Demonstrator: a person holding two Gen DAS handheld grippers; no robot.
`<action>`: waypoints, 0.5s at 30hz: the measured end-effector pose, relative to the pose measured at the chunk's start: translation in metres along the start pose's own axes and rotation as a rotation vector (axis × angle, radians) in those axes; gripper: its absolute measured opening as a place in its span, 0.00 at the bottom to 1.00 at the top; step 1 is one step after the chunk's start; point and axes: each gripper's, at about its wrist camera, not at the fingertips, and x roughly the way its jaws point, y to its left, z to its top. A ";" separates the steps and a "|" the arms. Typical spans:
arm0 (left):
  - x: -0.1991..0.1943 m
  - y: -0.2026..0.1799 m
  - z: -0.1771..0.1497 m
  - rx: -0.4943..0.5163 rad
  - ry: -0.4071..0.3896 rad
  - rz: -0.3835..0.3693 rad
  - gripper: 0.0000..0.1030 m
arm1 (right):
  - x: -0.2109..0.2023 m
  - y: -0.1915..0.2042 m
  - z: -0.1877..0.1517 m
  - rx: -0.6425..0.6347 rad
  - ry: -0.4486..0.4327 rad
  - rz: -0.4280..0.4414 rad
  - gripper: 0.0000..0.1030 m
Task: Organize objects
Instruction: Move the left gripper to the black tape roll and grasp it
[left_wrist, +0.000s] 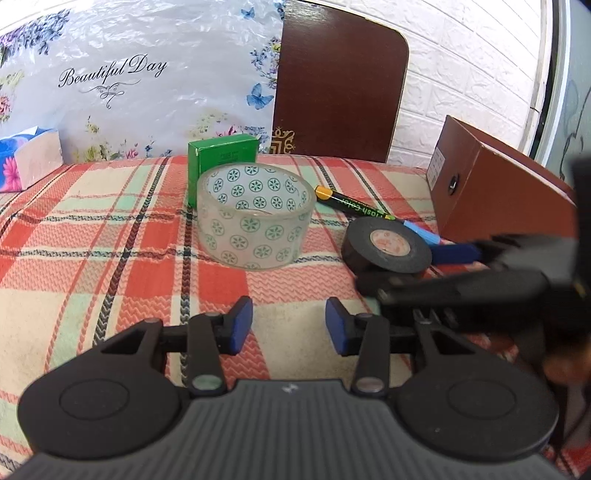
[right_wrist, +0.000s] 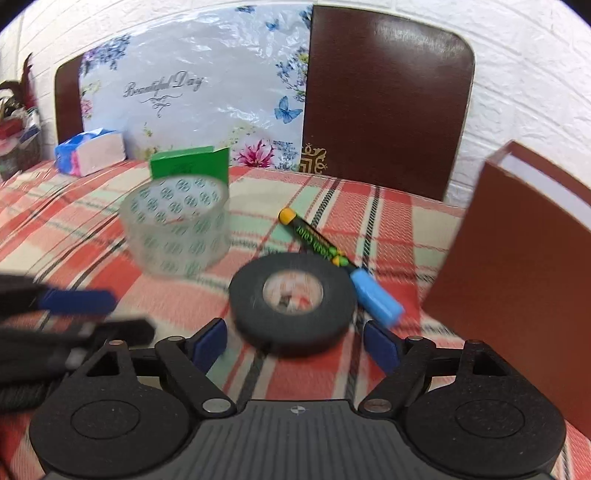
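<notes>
A clear tape roll with green flower print (left_wrist: 255, 216) (right_wrist: 177, 225) stands on the plaid cloth, a green box (left_wrist: 221, 162) (right_wrist: 190, 164) behind it. A black tape roll (left_wrist: 386, 245) (right_wrist: 293, 299) lies flat to its right, beside a black marker with a blue cap (left_wrist: 369, 210) (right_wrist: 332, 262). My left gripper (left_wrist: 289, 326) is open and empty, short of the clear roll. My right gripper (right_wrist: 295, 343) is open, its jaws either side of the black roll's near edge; it shows blurred in the left wrist view (left_wrist: 424, 271).
An open brown cardboard box (left_wrist: 506, 192) (right_wrist: 517, 258) stands at the right. A tissue pack (left_wrist: 26, 162) (right_wrist: 92, 151) lies at the far left. A floral plastic sheet and a brown chair back (left_wrist: 340, 81) stand behind the table.
</notes>
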 end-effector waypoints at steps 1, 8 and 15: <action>0.000 -0.001 0.000 0.006 -0.001 0.002 0.46 | 0.002 -0.002 0.001 0.005 0.000 0.015 0.73; 0.000 -0.006 -0.002 0.044 0.001 0.011 0.50 | -0.021 -0.004 -0.016 -0.003 -0.011 0.005 0.73; 0.001 -0.023 -0.003 0.142 0.023 0.050 0.57 | -0.075 -0.030 -0.060 0.018 0.011 -0.043 0.73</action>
